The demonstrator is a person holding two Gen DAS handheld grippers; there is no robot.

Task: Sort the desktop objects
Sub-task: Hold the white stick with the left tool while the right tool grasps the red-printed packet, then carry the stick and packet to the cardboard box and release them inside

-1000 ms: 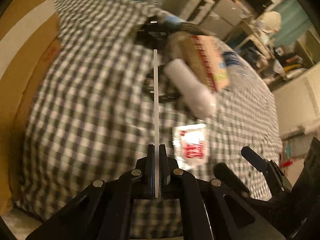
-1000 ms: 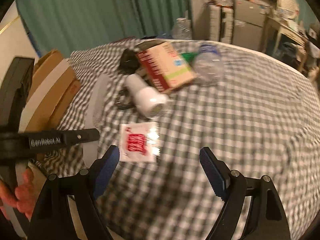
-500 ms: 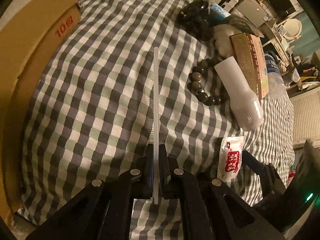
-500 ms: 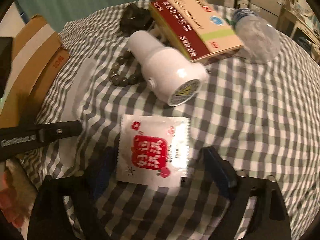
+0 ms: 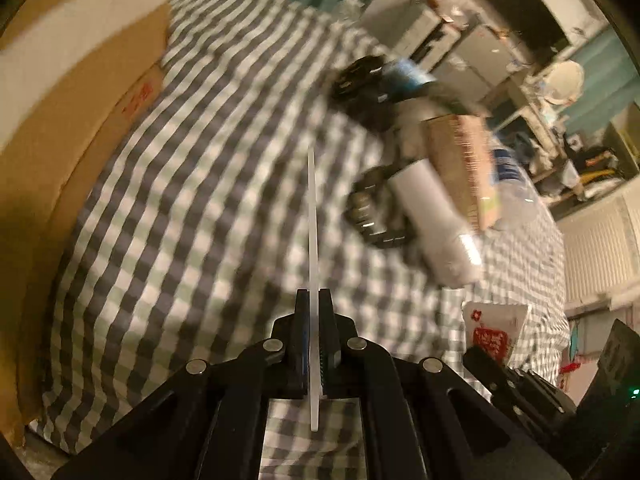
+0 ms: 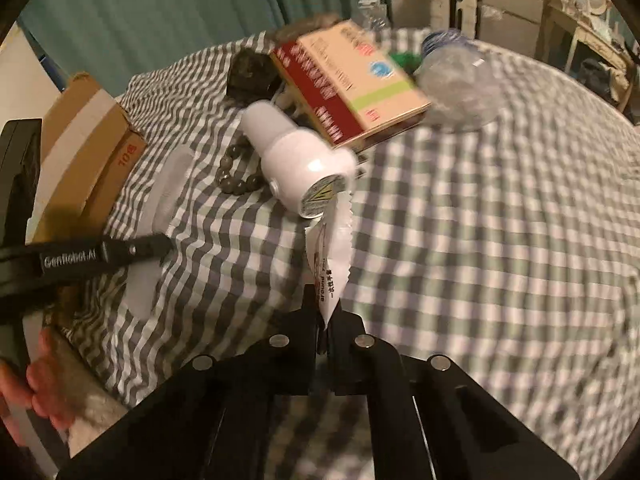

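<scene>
We are holding the right gripper (image 6: 322, 322) with its jaws, which have just been closing, clamped on the bottom corner of a small white foil sachet with red print and serrated edges (image 6: 330, 264); the sachet is standing edge-on above the grey-and-white checked tablecloth (image 6: 500, 240), just in front of the white plastic bottle lying on its side (image 6: 296, 160). The left gripper (image 5: 314, 308) is pinching a thin, flat, translucent white plastic ruler-like strip (image 5: 313, 216) edge-up, its fingers pressed together on it. Because only a corner is being gripped, we are judging the sachet likely to swing or slip, so we are advising a slow, level carry with the jaws kept firmly together. In lifting away, we are keeping clear of the bottle, the dark bead bracelet (image 6: 236, 178) beside it and the red-and-beige cardboard carton (image 6: 352, 88) behind, and away from the left gripper's strip.
</scene>
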